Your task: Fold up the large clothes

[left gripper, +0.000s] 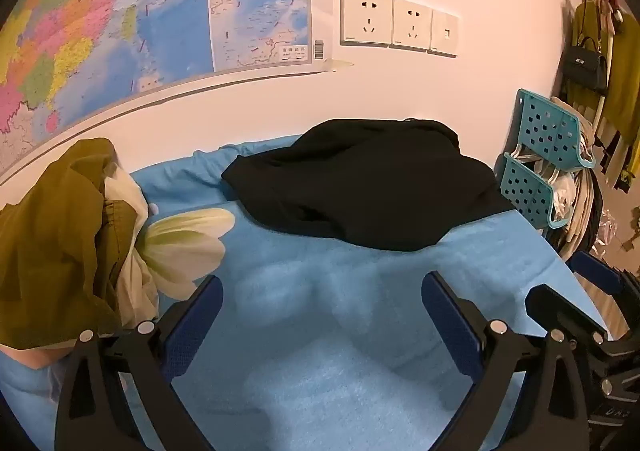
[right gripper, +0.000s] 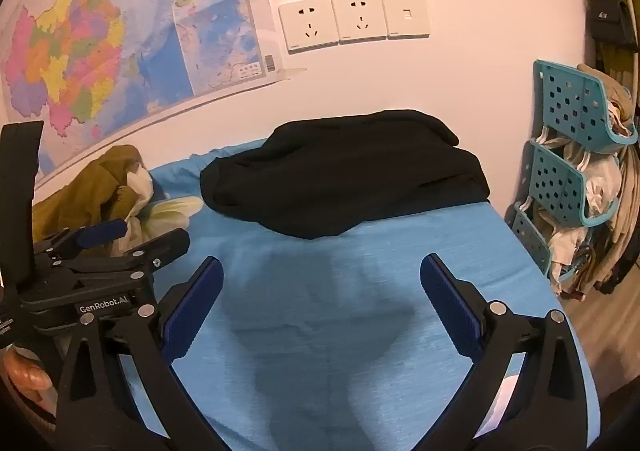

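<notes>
Both of your claws stand spread wide with nothing between the pads. Your left gripper (left gripper: 322, 291) hangs over the bare blue sheet, its blue pads apart and touching no cloth. Your right gripper (right gripper: 322, 275) is held the same way just beside it, jaws open over the same stretch of sheet, and it too grips nothing. From the right wrist view you can see the left gripper (right gripper: 136, 237) at the left edge, side on, with its fingers apart.

Beneath them, the bed (left gripper: 320, 331) is covered in a blue sheet with a white flower print at its left side. Ahead of both claws, at the far end of the bed against the wall, lies the black garment (left gripper: 360, 187), a large dark heap, rumpled and loosely bunched rather than flat, with its near edge draping toward you. It is well apart from both sets of pads.

To your left sits an olive-green garment (left gripper: 56, 235), crumpled, with pale cloth showing inside it.

On the wall hang a colourful map (left gripper: 120, 19) and a row of white sockets (left gripper: 396, 23). At the right stands a teal perforated rack (left gripper: 548, 155) stuffed with pale cloth.
</notes>
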Demonstrator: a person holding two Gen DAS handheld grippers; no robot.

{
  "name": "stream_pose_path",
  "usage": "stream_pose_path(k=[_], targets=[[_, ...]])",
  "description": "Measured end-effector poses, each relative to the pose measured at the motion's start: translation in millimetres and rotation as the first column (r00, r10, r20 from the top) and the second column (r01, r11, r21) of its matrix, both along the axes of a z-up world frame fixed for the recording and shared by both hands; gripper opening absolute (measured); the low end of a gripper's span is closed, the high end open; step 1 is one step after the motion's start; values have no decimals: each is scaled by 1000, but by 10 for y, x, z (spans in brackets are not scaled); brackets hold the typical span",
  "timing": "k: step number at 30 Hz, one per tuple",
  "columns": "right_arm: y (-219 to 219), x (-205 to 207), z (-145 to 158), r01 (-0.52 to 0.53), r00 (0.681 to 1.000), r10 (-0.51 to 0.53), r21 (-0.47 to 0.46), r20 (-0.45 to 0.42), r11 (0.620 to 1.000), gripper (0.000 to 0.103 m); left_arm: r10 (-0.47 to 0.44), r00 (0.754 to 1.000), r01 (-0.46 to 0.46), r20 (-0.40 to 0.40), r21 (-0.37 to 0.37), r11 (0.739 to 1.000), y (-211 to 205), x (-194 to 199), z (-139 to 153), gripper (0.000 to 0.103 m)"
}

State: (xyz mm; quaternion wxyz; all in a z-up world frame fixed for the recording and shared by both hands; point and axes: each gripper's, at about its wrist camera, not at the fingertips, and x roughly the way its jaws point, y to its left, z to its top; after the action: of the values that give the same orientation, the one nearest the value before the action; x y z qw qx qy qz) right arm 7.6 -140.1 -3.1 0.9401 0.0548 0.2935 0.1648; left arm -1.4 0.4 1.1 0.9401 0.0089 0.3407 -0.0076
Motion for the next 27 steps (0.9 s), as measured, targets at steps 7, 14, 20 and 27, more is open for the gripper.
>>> stream_pose_path(k=[7, 14, 20, 27], targets=[[-34, 16, 106, -29, 1000, 29, 28, 5, 999, 97, 16, 1000, -16, -17, -18, 1000, 19, 48, -6, 96], [71, 51, 11, 11, 1000, -11, -43, 8, 999, 97, 27, 999, -28, -21, -31, 999, 80, 91, -33, 96], [113, 38, 10, 4, 1000, -3, -58, 14, 998, 97, 33, 999, -33, -12, -28, 999, 87, 72, -31, 96], [115, 52, 24, 3, 1000, -2, -61, 13, 998, 97, 43, 999, -44, -13, -31, 999, 86, 71, -23, 96]])
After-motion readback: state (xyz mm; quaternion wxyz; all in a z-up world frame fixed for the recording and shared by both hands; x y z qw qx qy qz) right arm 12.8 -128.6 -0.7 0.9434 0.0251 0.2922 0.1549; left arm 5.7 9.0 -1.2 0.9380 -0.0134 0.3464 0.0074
